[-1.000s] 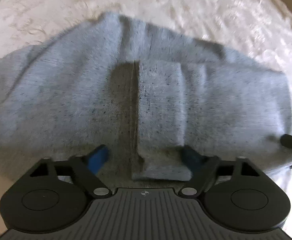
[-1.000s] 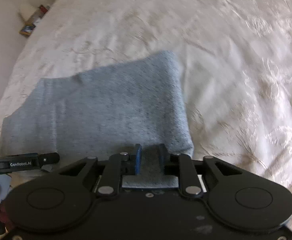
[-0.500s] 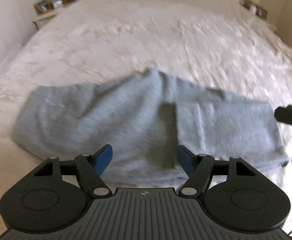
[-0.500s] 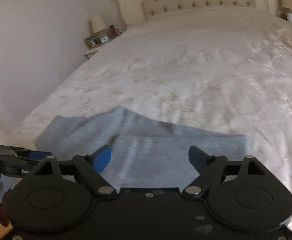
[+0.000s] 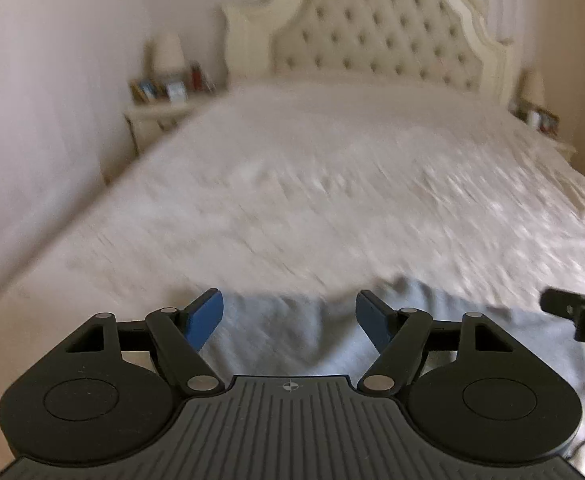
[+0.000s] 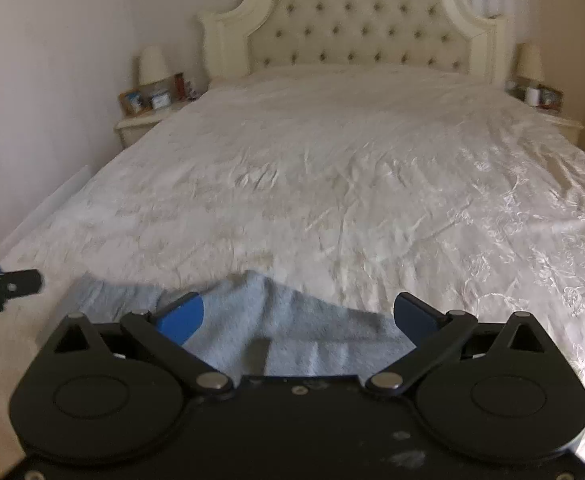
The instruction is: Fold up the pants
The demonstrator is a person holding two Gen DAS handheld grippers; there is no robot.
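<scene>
1. The pants (image 6: 292,332) lie folded as a grey-blue bundle on the bed (image 6: 332,184), low in both frames, at the near edge of the white cover. In the right wrist view a raised ridge sits at top centre of the cloth, and a flap edge shows near bottom centre.

2. A second ago the right gripper (image 6: 298,318) was clamped on a fold of the pants. Now its jaws stand wide, with nothing between them and the cloth lying beyond.

3. The left gripper (image 5: 289,316) also stands wide and holds nothing, as it did a second ago. It was then close over the cloth; the pants now show only along the bottom of its frame.

4. Both views have tipped up from the fabric. They now take in the whole bed, the headboard (image 6: 356,28) at top centre, the nightstand (image 6: 144,118) at left and a lamp (image 6: 529,62) at right. The left wrist view is smeared, so that hand seems to be in motion.

5. Each gripper shows at the edge of the other's frame, apart from the cloth.

6. Judgement: the release and pull-back suggest that the last fold has been laid. The task looks done or very nearly so; at most the ridge might want smoothing.
</scene>
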